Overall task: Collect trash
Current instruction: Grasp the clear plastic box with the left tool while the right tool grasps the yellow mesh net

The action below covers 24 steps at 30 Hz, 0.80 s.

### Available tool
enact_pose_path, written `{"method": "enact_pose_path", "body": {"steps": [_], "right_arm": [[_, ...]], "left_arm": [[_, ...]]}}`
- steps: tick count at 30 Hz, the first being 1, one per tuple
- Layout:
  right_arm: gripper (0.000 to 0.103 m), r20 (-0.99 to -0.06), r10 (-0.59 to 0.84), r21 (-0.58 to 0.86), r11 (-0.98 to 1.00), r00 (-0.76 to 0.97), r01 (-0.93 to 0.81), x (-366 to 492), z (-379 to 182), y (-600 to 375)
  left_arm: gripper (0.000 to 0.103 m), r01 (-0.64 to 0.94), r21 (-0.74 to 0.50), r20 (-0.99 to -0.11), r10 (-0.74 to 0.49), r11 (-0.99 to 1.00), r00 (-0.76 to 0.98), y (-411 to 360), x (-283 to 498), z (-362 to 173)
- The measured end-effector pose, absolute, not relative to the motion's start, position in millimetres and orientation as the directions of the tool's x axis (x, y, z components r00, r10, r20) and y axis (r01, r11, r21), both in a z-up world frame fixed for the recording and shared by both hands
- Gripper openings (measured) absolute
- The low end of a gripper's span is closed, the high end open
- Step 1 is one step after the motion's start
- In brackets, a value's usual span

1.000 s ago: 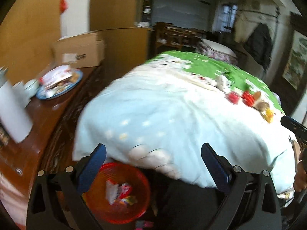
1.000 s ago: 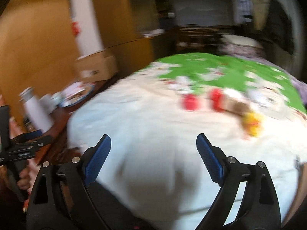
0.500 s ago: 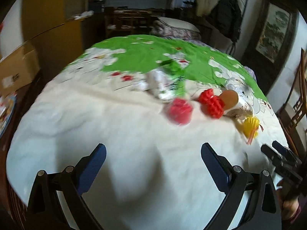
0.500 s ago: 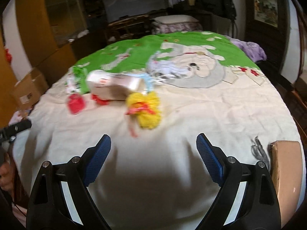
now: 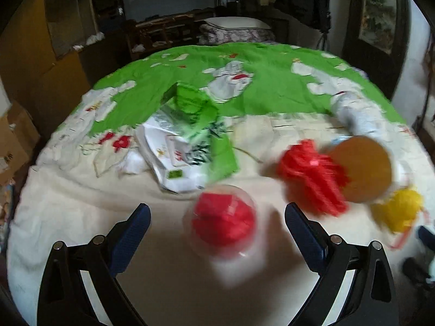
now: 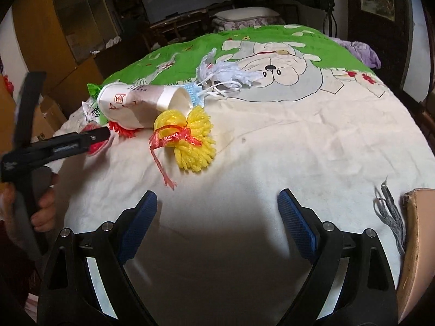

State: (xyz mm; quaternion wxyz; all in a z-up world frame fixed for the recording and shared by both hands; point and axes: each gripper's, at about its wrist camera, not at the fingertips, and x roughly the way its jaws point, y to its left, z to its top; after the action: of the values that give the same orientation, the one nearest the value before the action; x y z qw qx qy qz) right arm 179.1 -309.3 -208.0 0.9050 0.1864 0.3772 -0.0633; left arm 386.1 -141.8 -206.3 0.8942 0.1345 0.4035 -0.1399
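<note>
The left gripper [image 5: 217, 217] hangs over a cream and green cartoon-printed bedspread [image 5: 272, 87] with its blue-padded jaws standing wide apart; a clear plastic cup stuffed with red material [image 5: 223, 224] lies between the two tips, just ahead of them, and neither pad touches it (the view is blurred, so finer contact cannot be judged); beyond it lies a crumpled white and green wrapper [image 5: 187, 141], and to the right a red foam net [image 5: 312, 175] touches a paper cup [image 5: 360, 168] lying on its side. The right gripper [image 6: 217, 209] is likewise spread open with nothing between its jaws; a yellow foam net tied with red plastic strip [image 6: 190, 138] lies ahead of it and to the left, near but apart from the tips, touching the paper cup's rim; a pale blue face mask [image 6: 197, 92] and a white shredded plastic bundle [image 6: 228, 72] lie farther back.
</note>
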Motion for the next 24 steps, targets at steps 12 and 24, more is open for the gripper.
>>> {"method": "enact_pose_path", "body": {"steps": [12, 24], "right_arm": [[0.088, -0.666, 0.032, 0.298, 0.927, 0.745, 0.227, 199.8, -193.3, -297.9], [0.097, -0.75, 0.074, 0.29, 0.93, 0.658, 0.226, 250.7, -206.5, -292.7]], "left_arm": [[0.097, 0.241, -0.015, -0.783, -0.162, 0.97, 0.601, -92.2, 393.3, -220.7], [0.097, 0.243, -0.025, -0.784, -0.17, 0.97, 0.597, -94.2, 390.9, -221.8]]}}
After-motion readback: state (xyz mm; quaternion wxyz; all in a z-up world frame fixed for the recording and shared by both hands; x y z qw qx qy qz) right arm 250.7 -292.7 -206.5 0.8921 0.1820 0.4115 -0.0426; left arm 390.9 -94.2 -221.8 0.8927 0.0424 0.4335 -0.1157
